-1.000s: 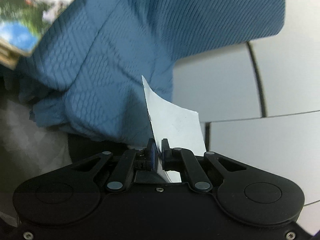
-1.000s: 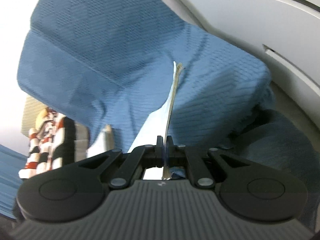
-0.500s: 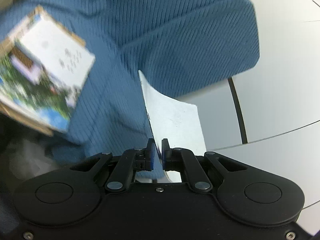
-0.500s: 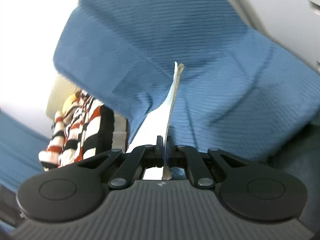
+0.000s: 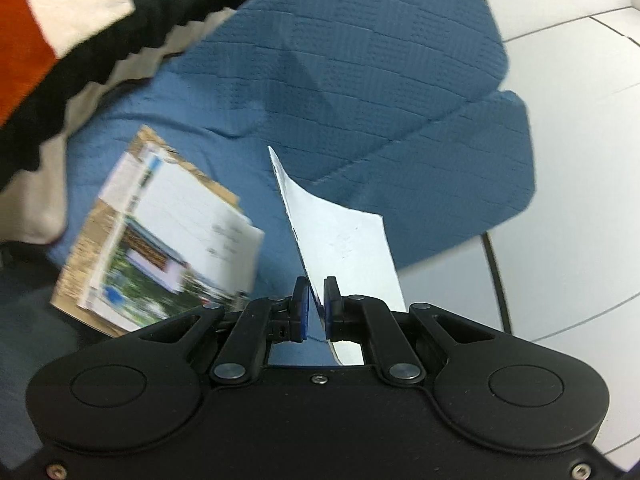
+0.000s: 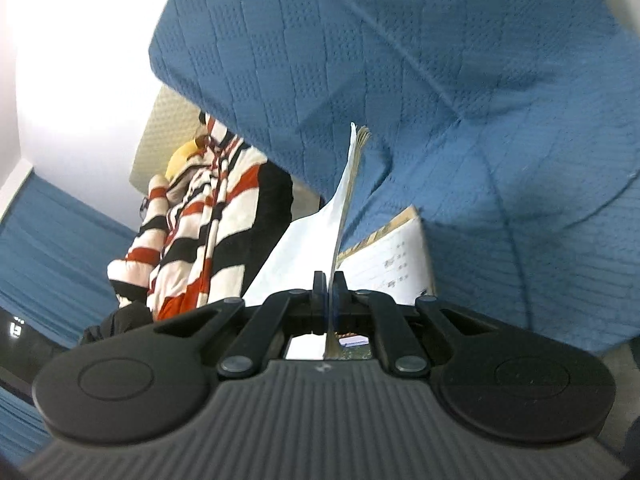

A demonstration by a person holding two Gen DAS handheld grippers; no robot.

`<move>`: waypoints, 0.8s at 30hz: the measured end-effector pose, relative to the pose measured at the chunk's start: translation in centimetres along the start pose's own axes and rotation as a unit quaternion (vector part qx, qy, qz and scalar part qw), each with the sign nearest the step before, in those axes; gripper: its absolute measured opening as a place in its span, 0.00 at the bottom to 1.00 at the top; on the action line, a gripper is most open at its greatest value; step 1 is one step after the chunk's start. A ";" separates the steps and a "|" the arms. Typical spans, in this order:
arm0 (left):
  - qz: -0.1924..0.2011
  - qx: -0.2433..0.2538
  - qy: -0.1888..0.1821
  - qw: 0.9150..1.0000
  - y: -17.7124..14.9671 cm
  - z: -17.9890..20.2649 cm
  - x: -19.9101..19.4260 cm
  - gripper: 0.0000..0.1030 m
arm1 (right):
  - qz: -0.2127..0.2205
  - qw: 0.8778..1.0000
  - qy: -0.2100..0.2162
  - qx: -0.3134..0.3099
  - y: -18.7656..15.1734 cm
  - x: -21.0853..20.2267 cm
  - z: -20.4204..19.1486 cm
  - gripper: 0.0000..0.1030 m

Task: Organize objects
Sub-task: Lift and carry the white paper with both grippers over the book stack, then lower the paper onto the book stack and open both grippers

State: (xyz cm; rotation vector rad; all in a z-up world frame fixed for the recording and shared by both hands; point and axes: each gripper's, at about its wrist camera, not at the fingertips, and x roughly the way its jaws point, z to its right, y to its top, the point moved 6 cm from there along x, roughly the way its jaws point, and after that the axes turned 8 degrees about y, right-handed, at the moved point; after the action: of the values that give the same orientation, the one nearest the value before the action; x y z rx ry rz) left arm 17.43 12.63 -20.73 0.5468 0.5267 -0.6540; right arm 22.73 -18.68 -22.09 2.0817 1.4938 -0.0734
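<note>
**Holding paper in both claws above the blue bedding**

Gripping a white sheet, the left claw had its blue-padded fingers drawn in almost together on the paper's lower edge, and the sheet rose from them and curled away to the right. The right claw was pressed tight on a thin booklet seen edge-on, its pages fanned slightly at the top. Whether the two claws held parts of one item or two separate ones could not be told from these views.

A stack of printed cards, blurred, with a photo on the top face, lay on the blue quilted cover just left of the left claw. A striped garment in red, black and white lay beyond it, and pale cabinet panels stood to the right.

The step in hand looked like carrying loose paper toward that stack to gather it. The next move probably called for lowering the held paper flat onto the stack, squaring its edges, and only then easing the fingers apart, since thin sheets could slide on soft fabric.
</note>
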 end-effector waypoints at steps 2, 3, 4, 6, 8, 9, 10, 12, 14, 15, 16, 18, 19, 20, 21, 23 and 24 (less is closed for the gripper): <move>-0.004 -0.006 0.009 1.000 0.6 -1.6 0.5 0.06 | -0.007 1.000 -0.005 -0.001 -0.4 1.5 0.3 0.05; -0.006 -0.008 0.014 1.000 0.9 -2.4 0.9 0.06 | -0.012 1.000 -0.009 0.001 -0.6 2.2 0.8 0.05; -0.009 -0.011 0.020 1.000 1.0 -3.0 1.4 0.06 | -0.016 1.000 -0.014 0.006 -0.9 2.9 1.2 0.05; -0.014 -0.015 0.027 0.999 1.0 -4.2 2.2 0.06 | -0.021 0.999 -0.022 0.009 -1.4 4.3 2.2 0.05; -0.021 -0.017 0.038 0.999 1.0 -5.4 3.0 0.06 | -0.028 0.999 -0.035 0.008 -2.0 5.4 3.3 0.05; -0.025 -0.016 0.044 0.999 0.9 -6.0 3.5 0.06 | -0.030 0.999 -0.043 0.004 -2.3 6.1 3.8 0.05; -0.030 -0.014 0.052 0.998 0.8 -6.6 4.0 0.06 | -0.033 0.998 -0.053 -0.002 -2.6 6.7 4.2 0.05; -0.039 -0.007 0.063 0.997 0.5 -7.6 5.0 0.06 | -0.042 0.997 -0.067 0.002 -3.4 7.8 5.2 0.05; -0.045 0.004 0.081 0.996 0.1 -8.4 5.6 0.06 | -0.043 0.996 -0.081 0.001 -4.1 8.4 6.1 0.06; -0.049 0.003 0.084 0.995 0.0 -8.7 5.9 0.06 | -0.045 0.995 -0.088 0.001 -4.3 8.5 6.5 0.07; -0.052 0.002 0.086 0.995 -0.1 -8.9 6.2 0.06 | -0.047 0.995 -0.091 0.001 -4.6 8.7 6.7 0.08; -0.052 0.013 0.100 0.994 -0.4 -9.1 6.5 0.06 | -0.049 0.994 -0.102 0.000 -5.0 9.1 7.3 0.09; -0.051 0.020 0.110 0.992 -0.5 -9.1 6.5 0.06 | -0.052 0.993 -0.105 0.000 -5.2 9.3 7.6 0.09; -0.050 0.026 0.114 0.992 -0.6 -9.1 6.6 0.05 | -0.056 0.992 -0.110 0.004 -5.4 9.5 8.0 0.09; -0.051 0.029 0.116 0.992 -0.7 -9.1 6.6 0.07 | -0.062 0.991 -0.116 0.009 -5.6 9.7 8.3 0.09; -0.052 0.030 0.122 0.991 -0.8 -9.0 6.4 0.14 | -0.070 0.990 -0.117 0.014 -5.8 9.9 8.6 0.10; -0.052 0.033 0.124 0.990 -0.9 -9.1 6.3 0.19 | -0.072 0.990 -0.118 0.016 -6.0 9.9 8.6 0.11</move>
State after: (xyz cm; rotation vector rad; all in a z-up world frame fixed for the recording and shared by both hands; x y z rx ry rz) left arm 18.56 15.03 -31.47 0.6717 0.7733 -0.7097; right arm 23.53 -13.07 -35.30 1.9105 1.5020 -0.3868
